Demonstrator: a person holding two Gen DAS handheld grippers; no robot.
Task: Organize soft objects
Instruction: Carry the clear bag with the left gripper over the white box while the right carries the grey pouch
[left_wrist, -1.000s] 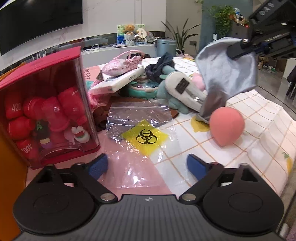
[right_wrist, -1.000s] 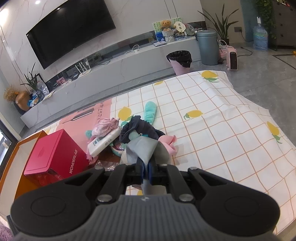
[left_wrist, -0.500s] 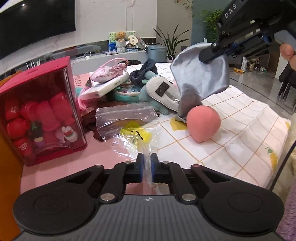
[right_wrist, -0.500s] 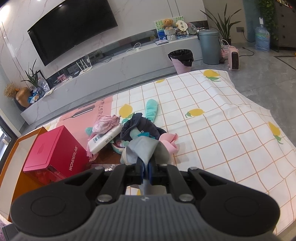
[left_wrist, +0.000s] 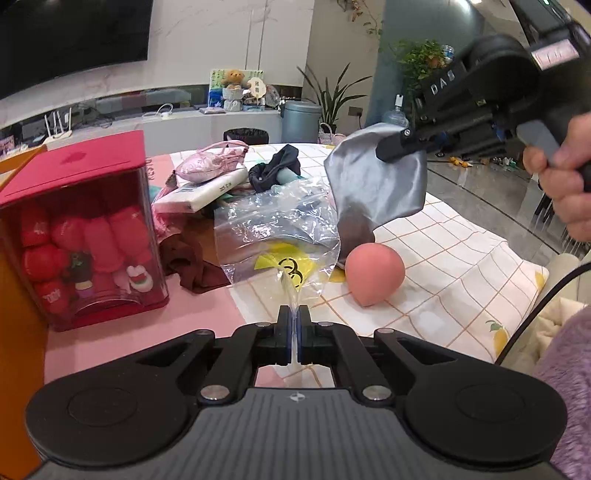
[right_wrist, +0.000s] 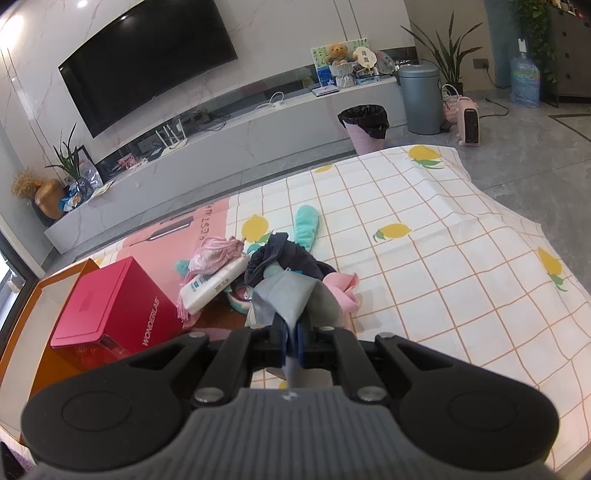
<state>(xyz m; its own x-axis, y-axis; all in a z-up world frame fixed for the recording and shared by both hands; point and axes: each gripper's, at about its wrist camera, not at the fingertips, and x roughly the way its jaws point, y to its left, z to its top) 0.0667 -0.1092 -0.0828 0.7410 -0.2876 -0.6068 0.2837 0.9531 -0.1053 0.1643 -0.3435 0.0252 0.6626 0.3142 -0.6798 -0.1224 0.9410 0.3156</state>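
Plastic bag (left_wrist: 280, 229), clear with a yellow biohazard mark, is being pinched at its near edge by the left gripper (left_wrist: 294, 325), jaws fully closed on the film, the rest of the bag lifting off the checked cloth (left_wrist: 461, 280). Landmark is the red box (left_wrist: 81, 229): the bag is sitting just right of it, a brown cloth (left_wrist: 192, 266) lying between the two. Pink ball (left_wrist: 375, 275) is resting on the cloth just right of the bag, farther from the box. Above the ball, the right gripper (right_wrist: 291, 332) is clamping a grey cloth (left_wrist: 376, 188), fingers narrow, pinched tight on the fabric, which is hanging in the air beside the bag's mouth. Behind the box and bag, a pile is waiting: pink pouch (left_wrist: 207, 166), white packet (left_wrist: 203, 190), dark garment (left_wrist: 273, 168), teal plush (right_wrist: 306, 225). Progress looks early: nothing is showing inside the bag yet, grey cloth probably going in first, ball and the pile left to sort.
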